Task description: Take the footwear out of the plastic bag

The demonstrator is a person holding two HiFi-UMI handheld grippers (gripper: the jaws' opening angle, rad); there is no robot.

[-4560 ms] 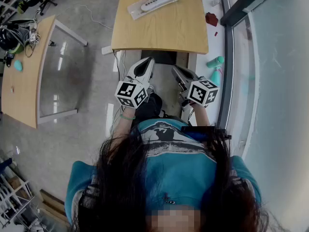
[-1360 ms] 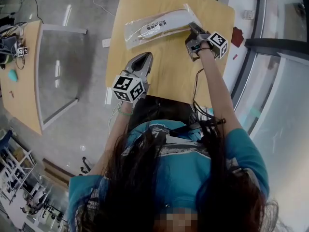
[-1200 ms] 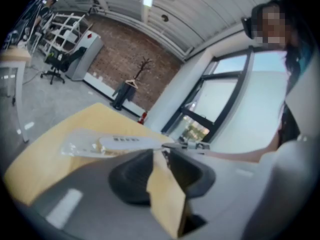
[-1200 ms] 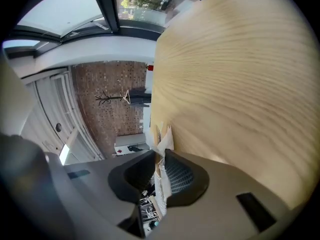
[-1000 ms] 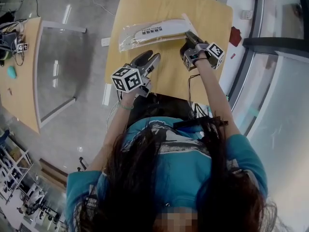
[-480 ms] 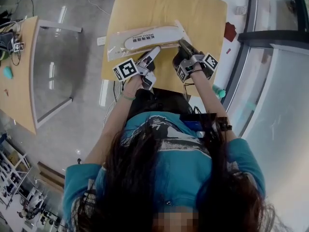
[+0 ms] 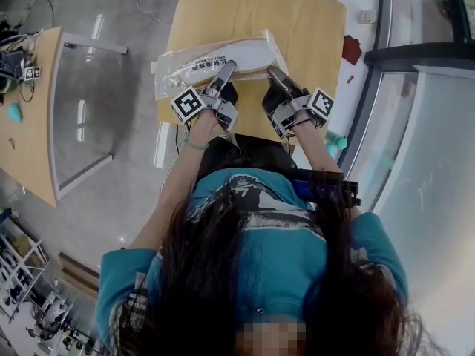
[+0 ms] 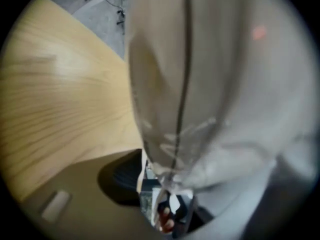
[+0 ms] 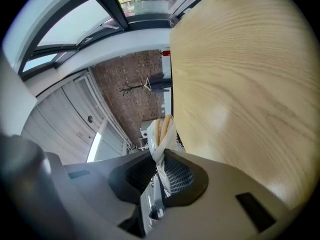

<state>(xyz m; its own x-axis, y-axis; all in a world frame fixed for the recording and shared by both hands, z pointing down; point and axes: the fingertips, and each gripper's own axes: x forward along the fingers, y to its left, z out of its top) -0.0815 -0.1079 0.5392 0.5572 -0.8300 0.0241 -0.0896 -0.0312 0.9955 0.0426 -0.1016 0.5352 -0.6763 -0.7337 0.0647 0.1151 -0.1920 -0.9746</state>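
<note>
A clear plastic bag (image 7: 172,71) with a white slipper (image 7: 223,53) inside lies along the near edge of the wooden table (image 7: 252,10). My right gripper (image 7: 272,73) is shut on the bag's twisted right end; the right gripper view shows that film (image 9: 161,136) pinched between the pads. My left gripper (image 7: 227,67) reaches over the bag's middle, beside the slipper. Its jaws are closing with the bag (image 8: 210,84) between them, filling most of the left gripper view. I cannot see the pads pressing on it.
A second wooden table (image 7: 33,110) with a glass part stands to the left. A red object (image 7: 352,49) and a teal bottle (image 7: 335,141) sit on the white ledge at the right, next to a dark window frame (image 7: 386,47).
The right gripper has dragged the bag toward the table's near edge. The left gripper has moved forward from the table's edge onto the bag.
</note>
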